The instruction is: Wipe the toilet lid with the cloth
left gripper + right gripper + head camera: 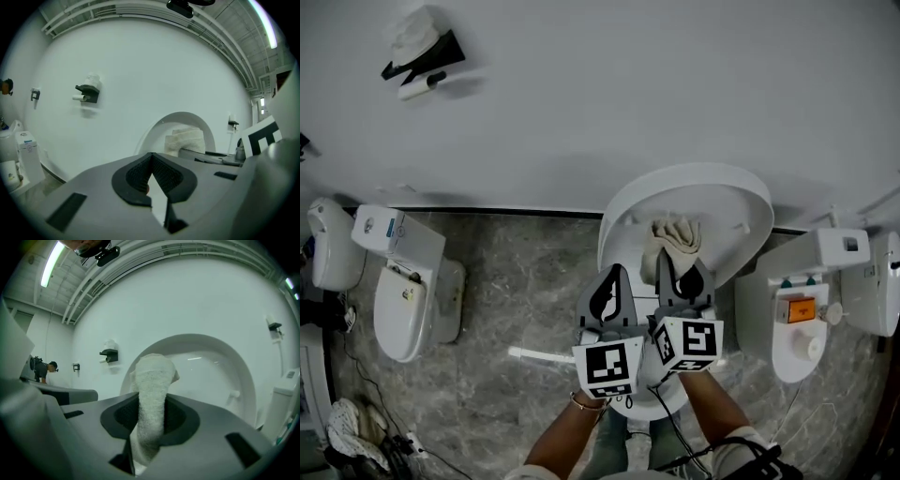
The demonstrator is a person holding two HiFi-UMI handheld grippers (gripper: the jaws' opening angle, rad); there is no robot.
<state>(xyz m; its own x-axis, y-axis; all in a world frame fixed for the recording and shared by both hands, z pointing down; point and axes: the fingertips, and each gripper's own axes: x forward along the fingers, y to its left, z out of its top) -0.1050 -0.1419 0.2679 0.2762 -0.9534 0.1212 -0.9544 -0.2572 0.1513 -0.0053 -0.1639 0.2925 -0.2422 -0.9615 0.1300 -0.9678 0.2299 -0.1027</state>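
Right, the cloth (152,394) is an off-white, nubbly towel bunched into a thick roll, and the right gripper (150,420) has its jaws pinching it. One end stands up past the jaw tips, the other hangs below them. From the head view the cloth sits in front of the lower middle of the toilet lid (712,187), a glossy white oval raised upright against the far wall; whether the cloth touches it, I cannot tell. The left gripper (152,176) is just beside the right, jaws pressed together with nothing between them. On the far wall to the left, a black holder (422,56) carries white paper. A second toilet (408,300) stands on the floor at left, and a third (802,319) at right shows an orange part on its top.
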